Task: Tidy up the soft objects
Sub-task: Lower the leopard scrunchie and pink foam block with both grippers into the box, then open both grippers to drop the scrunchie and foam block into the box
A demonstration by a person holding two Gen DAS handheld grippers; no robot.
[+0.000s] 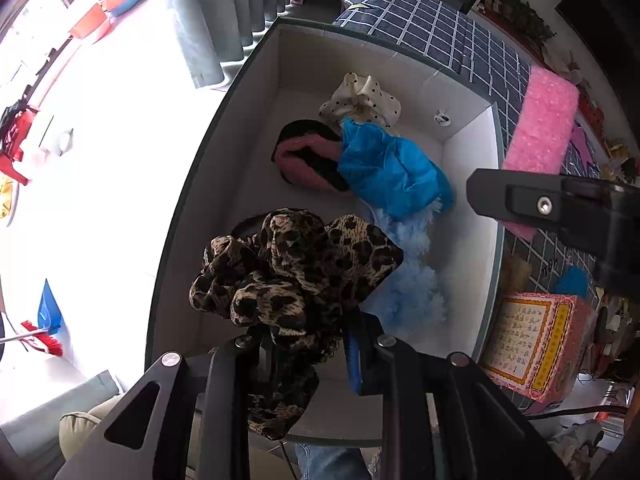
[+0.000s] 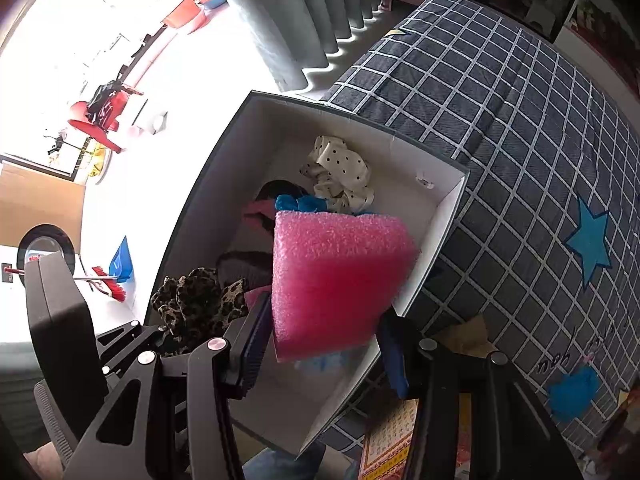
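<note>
- Leopard-print scrunchie (image 1: 296,276) fills the near foreground of the left wrist view, clamped between the fingers of the left gripper (image 1: 304,344), its folds bunched above the pads and a tail of fabric hanging below them.
- Ahead of that gripper lies the open white box (image 1: 256,184), already holding a polka-dot scrunchie (image 1: 362,100) at the far end, a pink-and-black knit piece (image 1: 304,156) nearer, and a blue cloth (image 1: 392,172) with a pale blue fluffy piece (image 1: 416,280) trailing toward the tool.
- To the right, just outside the box wall, the right gripper (image 1: 560,204) hangs with a pink foam sponge (image 1: 540,128) beyond its finger; a printed pink packet (image 1: 536,344) rests on the checked cloth (image 1: 460,36).
- Pink foam sponge (image 2: 340,284) dominates the right wrist view, pinched at its lower edge between the closed fingers of the right gripper (image 2: 324,344) and held above the near right corner of the box (image 2: 436,232).
- Left of it, the left gripper (image 2: 168,344) carries the leopard scrunchie (image 2: 200,300) over the box's near end.
- Judged from this, both tools are in the placing step: each soft item is poised over the box but not yet set down.
- Next move calls for lowering each item to a free patch of box floor, then letting the fingers part; the light foam may cling to a pad or tip over the wall.
</note>
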